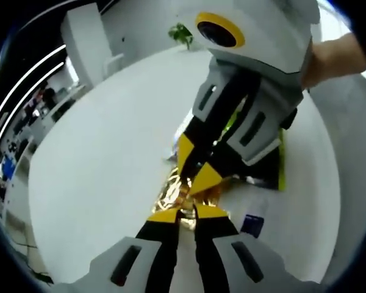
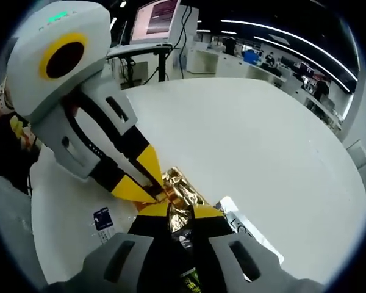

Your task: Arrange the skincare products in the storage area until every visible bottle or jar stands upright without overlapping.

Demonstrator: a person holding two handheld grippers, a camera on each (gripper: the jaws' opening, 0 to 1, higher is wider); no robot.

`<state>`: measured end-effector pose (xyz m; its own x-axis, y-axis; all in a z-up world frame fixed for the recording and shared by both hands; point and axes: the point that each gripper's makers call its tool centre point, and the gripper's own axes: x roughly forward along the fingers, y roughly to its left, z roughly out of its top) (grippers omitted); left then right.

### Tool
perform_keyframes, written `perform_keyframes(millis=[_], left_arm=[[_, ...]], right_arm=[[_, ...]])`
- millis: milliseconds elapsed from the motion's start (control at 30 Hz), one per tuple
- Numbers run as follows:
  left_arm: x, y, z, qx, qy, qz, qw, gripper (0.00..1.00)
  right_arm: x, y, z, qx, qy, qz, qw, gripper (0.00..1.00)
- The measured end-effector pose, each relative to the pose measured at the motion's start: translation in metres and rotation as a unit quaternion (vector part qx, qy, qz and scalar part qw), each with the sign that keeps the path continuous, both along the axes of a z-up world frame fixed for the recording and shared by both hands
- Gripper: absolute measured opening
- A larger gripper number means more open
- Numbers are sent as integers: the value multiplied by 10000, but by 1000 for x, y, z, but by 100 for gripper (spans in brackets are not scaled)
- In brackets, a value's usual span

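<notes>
White table (image 1: 97,183) spreads beyond both sets of fingers. Left gripper (image 1: 186,215) and right gripper (image 2: 182,212) meet tip to tip, each with its 2 fingers pinched together on the crinkled gold foil pack (image 2: 182,189), which sits right between all 4 tips. Pack looks light, soft, slippery, likely crushable; best taken by an edge seam. Small dark-labelled box (image 1: 253,224) lies just beside the left fingers.

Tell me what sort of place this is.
Probably an open-plan office or lab. A large white table fills the foreground; behind it stand a monitor on a stand, rows of desks under long ceiling light strips, and a potted plant.
</notes>
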<state>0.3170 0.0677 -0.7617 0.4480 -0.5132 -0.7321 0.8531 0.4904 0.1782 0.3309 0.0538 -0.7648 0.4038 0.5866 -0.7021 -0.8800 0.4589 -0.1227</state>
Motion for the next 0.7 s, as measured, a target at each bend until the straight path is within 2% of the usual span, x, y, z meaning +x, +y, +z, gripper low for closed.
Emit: perform_keyframes(millis=[100, 333, 400, 500, 567, 700], left_arm=[[0, 0, 0, 74, -38, -60, 9999, 3], [0, 0, 0, 163, -68, -101, 9998, 3], [0, 0, -1, 159, -82, -116, 9998, 2], [-1, 0, -1, 144, -72, -114, 9998, 2], [-1, 0, -1, 159, -59, -108, 9998, 2], [-1, -1, -1, 210, -77, -120, 9997, 1]], right_arm=[[-2, -1, 2, -148, -200, 62, 9997, 18], [-21, -3, 21, -48, -247, 174, 9995, 18], [-26, -5, 34, 20, -365, 232, 9991, 17], [-35, -6, 57, 297, -375, 214, 9986, 18], [-42, -12, 77, 412, -544, 193, 9975, 18], [-55, -28, 102, 586, -720, 111, 9956, 18]])
